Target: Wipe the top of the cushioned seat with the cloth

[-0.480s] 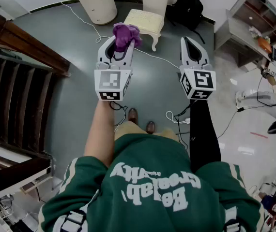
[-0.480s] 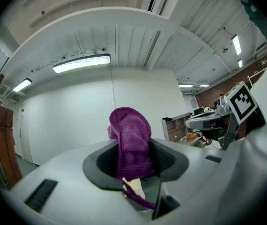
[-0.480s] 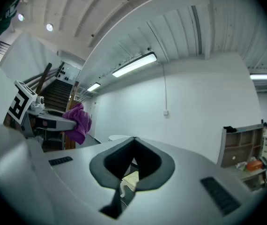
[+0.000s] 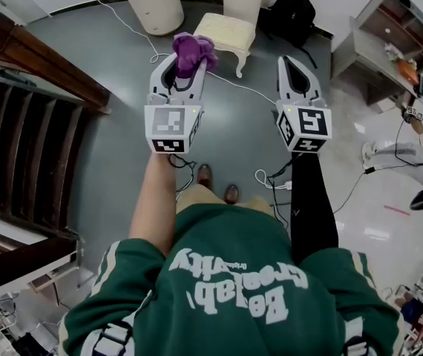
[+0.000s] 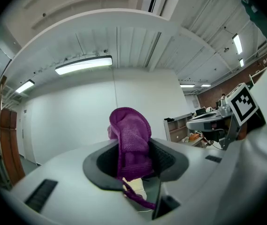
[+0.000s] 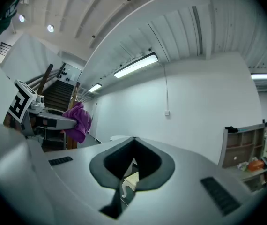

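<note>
The left gripper (image 4: 185, 67) is clenched on the purple cloth (image 4: 191, 50) – its jaws pinch the lower folds, and the rest of the fabric bunches up above the tips and droops to one side. The right gripper (image 4: 289, 67) is held level with it, a little apart, its jaws pressed together with nothing between them.

The cushioned seat (image 4: 224, 31) – a small cream stool on pale curved legs – stands on the grey floor (image 4: 122, 147) ahead of both grippers, near the far wall, and the cloth is not touching it. A white rounded pedestal (image 4: 152, 6) stands just to its left and a black backpack (image 4: 292, 15) lies to its right. A white cable (image 4: 133, 32) trails across the floor past the seat. A dark wooden staircase (image 4: 18, 132) runs along the floor's left edge.
</note>
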{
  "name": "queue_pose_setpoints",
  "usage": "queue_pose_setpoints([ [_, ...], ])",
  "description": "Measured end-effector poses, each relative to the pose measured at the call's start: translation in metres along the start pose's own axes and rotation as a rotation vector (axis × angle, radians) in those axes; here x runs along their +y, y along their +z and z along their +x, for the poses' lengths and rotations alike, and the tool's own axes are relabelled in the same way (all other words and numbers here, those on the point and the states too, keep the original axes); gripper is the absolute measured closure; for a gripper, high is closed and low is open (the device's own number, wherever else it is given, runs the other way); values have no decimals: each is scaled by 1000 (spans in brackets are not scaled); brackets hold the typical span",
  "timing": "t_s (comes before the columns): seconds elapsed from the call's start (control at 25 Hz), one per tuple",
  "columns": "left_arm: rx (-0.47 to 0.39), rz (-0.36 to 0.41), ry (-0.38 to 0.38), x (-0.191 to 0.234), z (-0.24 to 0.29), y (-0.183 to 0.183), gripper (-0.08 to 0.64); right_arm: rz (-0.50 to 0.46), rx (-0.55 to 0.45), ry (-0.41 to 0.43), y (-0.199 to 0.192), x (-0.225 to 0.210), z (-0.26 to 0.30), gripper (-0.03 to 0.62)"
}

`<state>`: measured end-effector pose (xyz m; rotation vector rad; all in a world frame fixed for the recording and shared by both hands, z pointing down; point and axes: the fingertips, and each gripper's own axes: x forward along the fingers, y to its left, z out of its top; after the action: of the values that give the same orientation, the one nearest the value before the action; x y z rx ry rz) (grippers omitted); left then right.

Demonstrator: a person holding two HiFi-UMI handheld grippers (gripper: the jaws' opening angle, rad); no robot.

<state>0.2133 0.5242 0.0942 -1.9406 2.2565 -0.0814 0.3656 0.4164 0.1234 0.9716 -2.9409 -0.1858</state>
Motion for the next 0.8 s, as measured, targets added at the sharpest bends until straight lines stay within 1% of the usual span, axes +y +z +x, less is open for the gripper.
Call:
queue_pose_setpoints([
  [0.24, 3, 2, 9, -2, -5, 2, 391, 29, -14, 14, 1, -1, -6, 584],
  [0.48, 1, 17, 18, 8, -8, -3, 391, 34, -7, 12, -10, 3, -4, 584],
  [0.64, -3, 13, 16, 24, 8, -8, 391, 39, -4, 2, -14, 1, 17, 584],
  [0.8, -4, 19, -3, 47, 40, -20, 391, 42, 6, -33, -20, -4, 51, 584],
])
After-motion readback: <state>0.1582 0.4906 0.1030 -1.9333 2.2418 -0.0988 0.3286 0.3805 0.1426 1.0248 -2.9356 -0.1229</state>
